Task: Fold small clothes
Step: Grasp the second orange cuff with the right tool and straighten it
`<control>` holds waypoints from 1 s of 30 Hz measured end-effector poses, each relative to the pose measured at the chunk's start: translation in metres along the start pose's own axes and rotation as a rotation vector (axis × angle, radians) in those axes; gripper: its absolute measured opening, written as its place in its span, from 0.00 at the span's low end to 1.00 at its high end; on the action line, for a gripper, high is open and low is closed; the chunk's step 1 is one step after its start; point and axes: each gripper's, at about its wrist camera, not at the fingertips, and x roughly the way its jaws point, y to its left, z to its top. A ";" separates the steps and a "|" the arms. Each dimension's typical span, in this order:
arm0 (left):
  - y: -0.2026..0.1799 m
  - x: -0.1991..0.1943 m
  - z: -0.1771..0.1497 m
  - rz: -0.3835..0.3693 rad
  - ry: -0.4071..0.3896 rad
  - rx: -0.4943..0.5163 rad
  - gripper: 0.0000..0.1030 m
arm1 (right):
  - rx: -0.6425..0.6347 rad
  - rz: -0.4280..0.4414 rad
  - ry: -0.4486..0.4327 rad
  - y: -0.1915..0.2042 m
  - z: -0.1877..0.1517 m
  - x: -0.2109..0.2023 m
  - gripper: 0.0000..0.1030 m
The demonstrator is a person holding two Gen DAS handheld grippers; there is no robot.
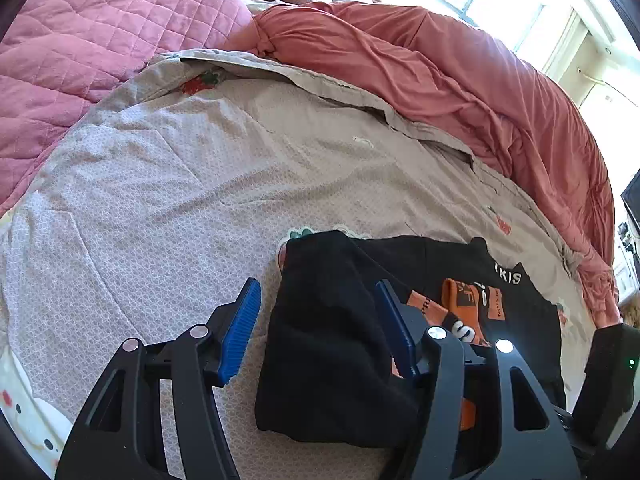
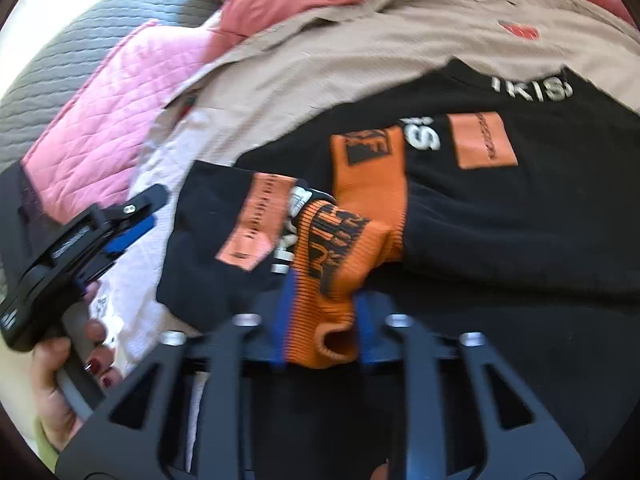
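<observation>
Right claw (image 2: 318,320): clamped on the orange ribbed cuff (image 2: 332,276) of the black garment (image 2: 500,216), cuff bunched between the blue pads. Left claw (image 1: 318,328): spread wide, nothing gripped; one blue pad (image 1: 240,332) over the sheet, the other at the garment's folded left sleeve (image 1: 328,340). Black garment with orange patches and white lettering: lying on the beige patterned bed sheet (image 1: 180,184). Beyond: salmon duvet (image 1: 440,76) bunched along the far edge; pink quilted blanket (image 1: 88,28) at far left
</observation>
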 end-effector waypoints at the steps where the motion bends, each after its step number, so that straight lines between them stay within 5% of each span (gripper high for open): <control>1: 0.000 -0.001 0.000 -0.003 -0.004 0.000 0.56 | -0.018 -0.006 -0.009 0.001 0.000 -0.003 0.06; 8: -0.007 -0.006 -0.001 -0.024 -0.030 0.025 0.56 | -0.108 -0.014 -0.125 0.009 0.014 -0.044 0.05; 16: -0.032 -0.004 -0.008 -0.076 -0.032 0.101 0.56 | -0.142 -0.197 -0.259 -0.035 0.049 -0.111 0.04; 23: -0.066 0.011 -0.025 -0.131 -0.001 0.228 0.56 | -0.096 -0.393 -0.281 -0.107 0.052 -0.141 0.04; 30: -0.109 0.017 -0.035 -0.202 -0.010 0.357 0.56 | -0.057 -0.454 -0.244 -0.152 0.045 -0.141 0.04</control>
